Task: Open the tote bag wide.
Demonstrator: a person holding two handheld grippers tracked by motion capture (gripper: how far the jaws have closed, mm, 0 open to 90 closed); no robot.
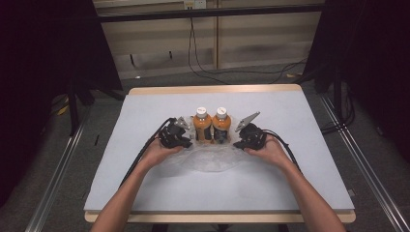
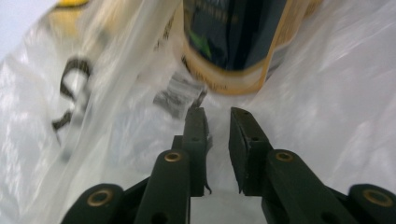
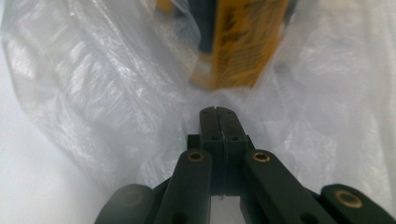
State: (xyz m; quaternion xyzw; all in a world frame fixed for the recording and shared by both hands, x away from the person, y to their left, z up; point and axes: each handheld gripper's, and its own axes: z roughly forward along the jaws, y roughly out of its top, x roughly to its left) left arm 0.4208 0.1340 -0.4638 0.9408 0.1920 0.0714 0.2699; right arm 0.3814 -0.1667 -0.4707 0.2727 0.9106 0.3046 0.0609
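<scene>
**Both grippers down at the bag, 2 bottles upright**

Near you: your left gripper (image 1: pixel 183 141) and right gripper (image 1: pixel 240 143) sit on the clear plastic bag (image 1: pixel 209 159), one per side. Left jaws: narrow gap, film between them, pads not clearly pinching. Right jaws: fully closed; can't tell if film is caught. Just past them: 2 orange bottles (image 1: pixel 212 126), white caps, dark/yellow labels; text too blurred to read. Surface: 1 pale grey table (image 1: pixel 290 159), wood edge. Beyond: dark room, cables on floor.

Dim surroundings, blurred glary close-ups
</scene>
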